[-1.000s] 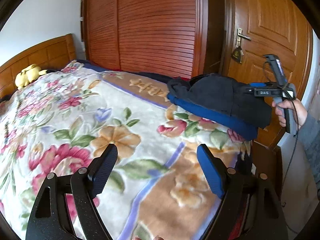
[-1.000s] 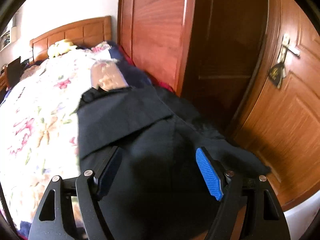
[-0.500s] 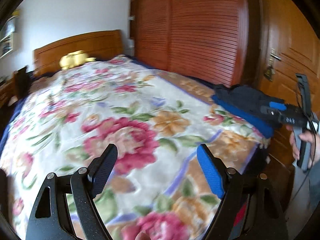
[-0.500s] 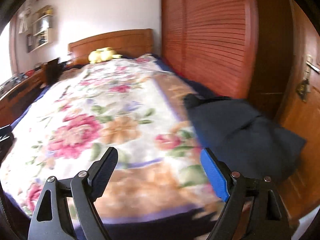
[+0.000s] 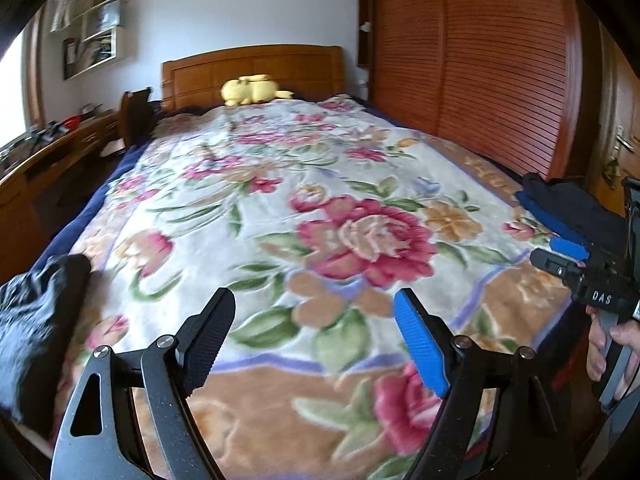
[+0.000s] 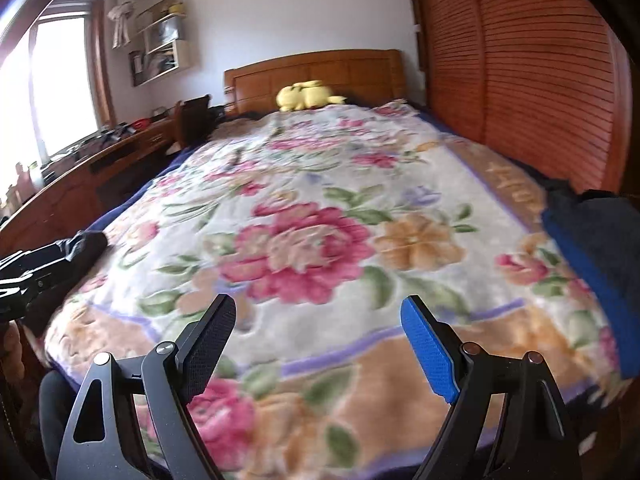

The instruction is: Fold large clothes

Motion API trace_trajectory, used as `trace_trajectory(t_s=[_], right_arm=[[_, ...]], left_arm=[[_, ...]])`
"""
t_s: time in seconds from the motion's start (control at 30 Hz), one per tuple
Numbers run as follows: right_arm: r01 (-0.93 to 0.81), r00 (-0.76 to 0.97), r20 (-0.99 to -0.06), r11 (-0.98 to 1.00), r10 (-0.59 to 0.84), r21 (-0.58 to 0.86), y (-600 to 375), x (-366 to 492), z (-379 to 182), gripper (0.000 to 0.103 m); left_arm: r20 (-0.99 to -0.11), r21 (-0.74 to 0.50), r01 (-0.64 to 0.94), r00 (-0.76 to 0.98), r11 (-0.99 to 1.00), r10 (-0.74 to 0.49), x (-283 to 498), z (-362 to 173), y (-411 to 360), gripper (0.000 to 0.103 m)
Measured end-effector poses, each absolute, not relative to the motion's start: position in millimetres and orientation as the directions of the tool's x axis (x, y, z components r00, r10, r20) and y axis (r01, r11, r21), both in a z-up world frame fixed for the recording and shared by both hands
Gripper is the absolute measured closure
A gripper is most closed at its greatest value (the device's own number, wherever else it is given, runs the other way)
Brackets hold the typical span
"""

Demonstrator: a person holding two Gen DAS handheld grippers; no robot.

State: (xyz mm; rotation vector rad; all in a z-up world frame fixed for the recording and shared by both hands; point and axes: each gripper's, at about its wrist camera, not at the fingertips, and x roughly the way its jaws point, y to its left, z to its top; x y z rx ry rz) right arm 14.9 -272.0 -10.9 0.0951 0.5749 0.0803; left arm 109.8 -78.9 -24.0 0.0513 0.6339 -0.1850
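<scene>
Under my jaws lies a plush floral blanket (image 5: 304, 184), its pile thick, soft and matt. My left gripper (image 5: 316, 340) has matt black arms with a fine grainy finish and small bright metal pins; one pad is black and knurled, the other blue with a ribbed rubbery face. My right gripper (image 6: 320, 344) is built the same. Right of my jaws sits a folded pile of dark, matt cloth (image 5: 568, 208) with a blue layer beneath. Left of my jaws lies a dark fuzzy garment (image 5: 36, 320). Far ahead, the headboard (image 5: 256, 68) is smooth, varnished wood, and the slatted wardrobe door (image 5: 480, 60) is glossy reddish wood.
</scene>
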Motion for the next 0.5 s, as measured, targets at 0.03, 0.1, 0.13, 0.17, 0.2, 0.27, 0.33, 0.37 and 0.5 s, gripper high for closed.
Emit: trace_trajectory(t_s=[0.03,0.1,0.13,0.17,0.2,0.27,0.33,0.37,0.5], right_arm=[[-0.061,0.833,-0.541,0.992,0.114,0.115,-266.8,16.4,-12.8,0.017],[-0.081,0.828,-0.544,0.99,0.133,0.119,-264.5,30.7,-20.3,0.017],[-0.089,0.828,-0.543,0.989,0.14,0.119,-261.2,35.0,-22.1,0.017],[-0.097,0.828,-0.541,0.988,0.147,0.119,-258.2,37.0,-22.4,0.017],[-0.105,0.828,-0.539,0.987,0.153,0.119,-256.2,38.4,-23.1,0.017],[-0.117,0.83,-0.534,0.986,0.161,0.115,-248.8,46.8,-23.4,0.017],[-0.13,0.834,-0.525,0.985,0.172,0.116,-247.4,57.0,-28.4,0.017],[-0.135,0.837,-0.519,0.984,0.176,0.115,-247.2,61.7,-30.8,0.017],[-0.147,0.857,-0.482,0.983,0.181,0.108,-238.4,56.3,-25.8,0.017]], left_arm=[[-0.592,-0.009,0.171,0.793,0.985,-0.143,108.3,-25.5,-73.5,0.021],[-0.595,-0.023,0.145,0.793,0.989,-0.13,105.1,-28.2,-62.5,0.021],[-0.597,-0.033,0.135,0.792,0.99,-0.128,103.5,-29.8,-57.3,0.021],[-0.597,-0.034,0.129,0.792,0.991,-0.124,101.5,-30.1,-53.3,0.021],[-0.597,-0.032,0.122,0.794,0.992,-0.117,100.0,-30.3,-50.9,0.021],[-0.59,-0.027,0.108,0.8,0.994,-0.103,96.4,-29.3,-47.1,0.021],[-0.583,-0.034,0.102,0.806,0.994,-0.103,93.3,-26.0,-44.4,0.021],[-0.577,-0.04,0.101,0.81,0.994,-0.106,91.4,-23.1,-43.2,0.021],[-0.541,-0.037,0.095,0.835,0.995,-0.1,81.9,-8.0,-41.4,0.021]])
